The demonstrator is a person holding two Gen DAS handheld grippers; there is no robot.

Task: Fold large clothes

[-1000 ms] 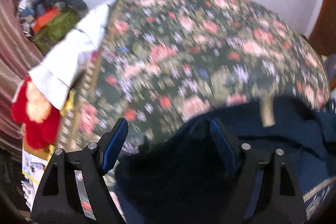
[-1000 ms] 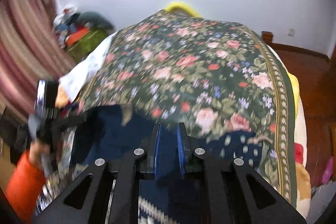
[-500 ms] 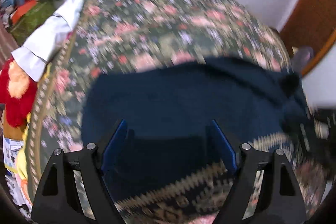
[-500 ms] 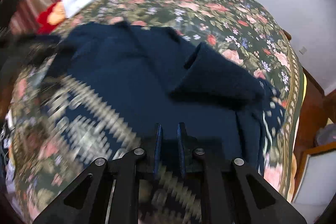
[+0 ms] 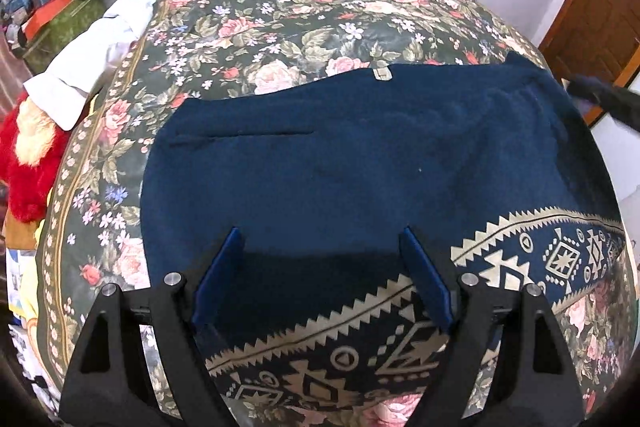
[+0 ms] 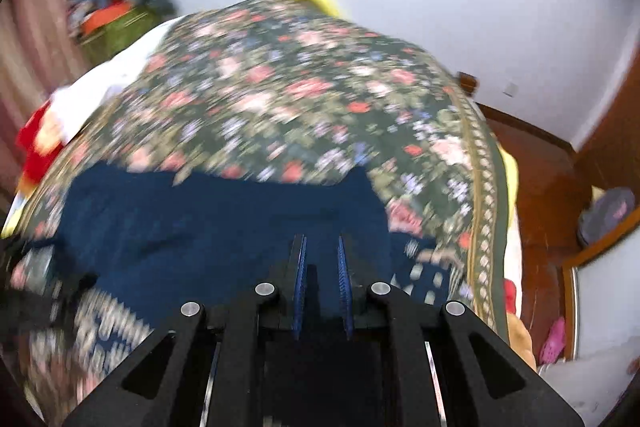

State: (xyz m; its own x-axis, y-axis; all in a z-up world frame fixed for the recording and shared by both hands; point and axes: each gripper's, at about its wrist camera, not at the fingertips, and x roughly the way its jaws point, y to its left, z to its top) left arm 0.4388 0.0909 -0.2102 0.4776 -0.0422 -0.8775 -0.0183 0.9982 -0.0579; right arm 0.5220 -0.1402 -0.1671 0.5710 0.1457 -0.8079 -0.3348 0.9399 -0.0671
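A navy blue garment [image 5: 340, 167] lies spread flat on the floral bedspread [image 5: 300, 19], with a cream patterned band [image 5: 560, 255] along its near edge and a small label [image 5: 383, 73] at its far edge. My left gripper [image 5: 320, 233] hovers over the near middle of the garment, jaws wide open and nothing between them. In the blurred right wrist view the garment [image 6: 200, 219] lies below my right gripper [image 6: 321, 241], which is shut over its right part. I see no cloth pinched there. A dark blurred shape [image 5: 608, 99] shows beside the garment's far right corner.
A white cloth [image 5: 100, 55] and a red plush toy [image 5: 28, 163] lie at the bed's left edge. A pile of things [image 5: 60, 15] sits against the far left wall. The wooden floor [image 6: 552, 195] and a wooden door [image 5: 592, 19] are to the right.
The garment went from bunched up to spread flat on the bed. The left gripper moved over it and stayed open. The right gripper's view swung up from the cloth toward the wall.
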